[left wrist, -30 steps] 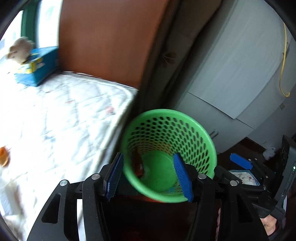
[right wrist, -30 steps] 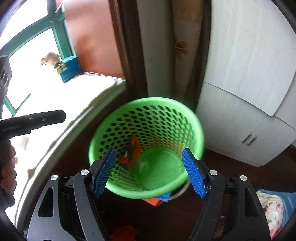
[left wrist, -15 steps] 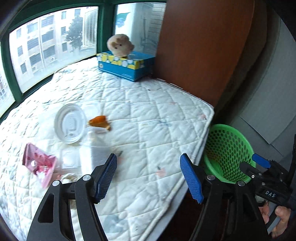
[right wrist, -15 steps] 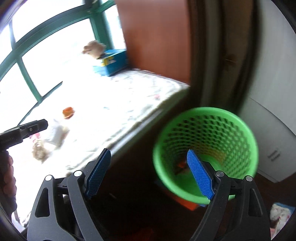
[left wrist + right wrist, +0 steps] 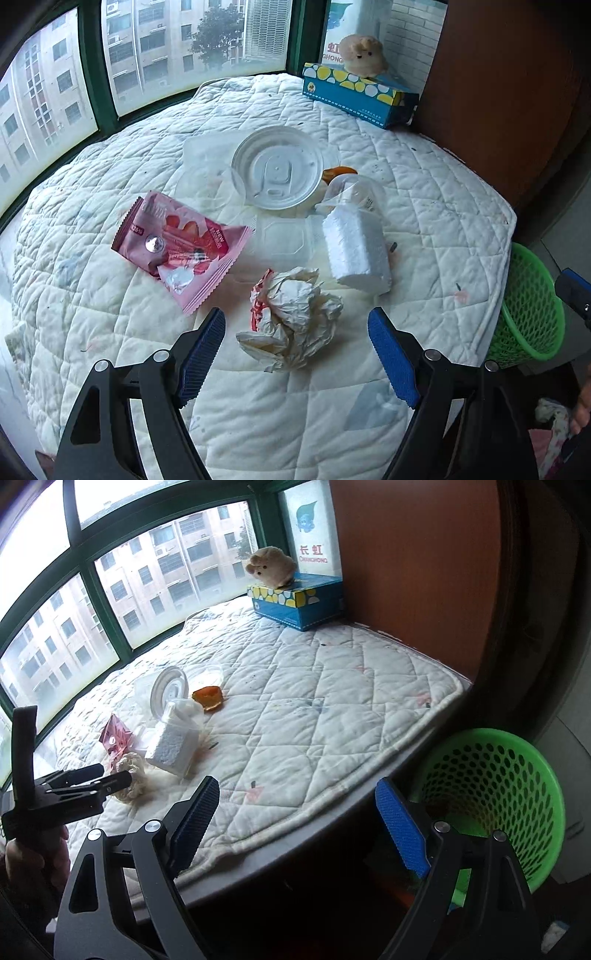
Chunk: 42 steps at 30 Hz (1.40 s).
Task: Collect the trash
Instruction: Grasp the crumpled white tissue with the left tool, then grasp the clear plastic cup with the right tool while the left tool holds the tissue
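- Hovering over a quilted pad (image 5: 424,206) by the window, the left tongs (image 5: 295,354) are opening, blue pads either side of a crumpled paper wad (image 5: 295,314) without touching it.
- Beyond the wad lie a pink wrapper (image 5: 177,243), a foam block (image 5: 354,251), a round white lid (image 5: 277,173), clear plastic pieces and an orange scrap (image 5: 208,696), all close together on the pad.
- At the pad's far corner, a plush toy (image 5: 271,568) sits on a blue tissue box (image 5: 299,598).
- Right tongs (image 5: 295,827) are also opening, with nothing between them, over the pad's edge.
- A green basket (image 5: 491,790) stands off the pad's edge, beside the right tongs; something dark lies inside.
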Available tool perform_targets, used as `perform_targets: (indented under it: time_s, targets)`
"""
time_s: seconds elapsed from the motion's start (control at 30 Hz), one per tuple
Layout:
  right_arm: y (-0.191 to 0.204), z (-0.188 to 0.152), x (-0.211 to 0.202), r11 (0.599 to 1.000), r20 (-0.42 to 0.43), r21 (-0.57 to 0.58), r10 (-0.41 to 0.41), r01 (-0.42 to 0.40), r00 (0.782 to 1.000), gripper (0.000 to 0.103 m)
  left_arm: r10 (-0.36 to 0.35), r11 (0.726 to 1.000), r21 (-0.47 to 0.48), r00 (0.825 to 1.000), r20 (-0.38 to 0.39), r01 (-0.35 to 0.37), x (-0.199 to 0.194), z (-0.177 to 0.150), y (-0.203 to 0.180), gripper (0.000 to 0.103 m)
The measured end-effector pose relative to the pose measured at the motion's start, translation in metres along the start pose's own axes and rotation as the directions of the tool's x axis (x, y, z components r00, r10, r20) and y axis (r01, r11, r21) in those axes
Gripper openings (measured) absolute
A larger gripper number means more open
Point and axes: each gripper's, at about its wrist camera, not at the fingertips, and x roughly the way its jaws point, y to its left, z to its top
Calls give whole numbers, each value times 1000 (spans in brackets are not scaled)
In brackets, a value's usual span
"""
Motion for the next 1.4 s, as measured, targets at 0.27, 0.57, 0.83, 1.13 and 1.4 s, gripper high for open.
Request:
perform_targets:
  time_s: [0.27,0.57,0.83,1.13,1.4]
  targets:
    - [29,8,19,997,-43,-21,73,-74,996,86,-45,999,-27,999,-21,44,16,-3,10,59]
    - [58,32,49,981,-92,5,196,-196,976,86,-121,992,-45,993,0,121,5,-9,16,32]
    - [82,63,93,953,-142,56,303,-298,942,86,-165,985,-52,986,17,166,-10,-15,20,29]
    - [102,86,145,941,-206,78,339,-330,918,84,-197,978,-62,979,46,200,-27,-15,26,29]
    - [106,85,179,936,-273,116,352,-333,895,77,-224,970,-87,974,42,227,-28,-15,31,29]
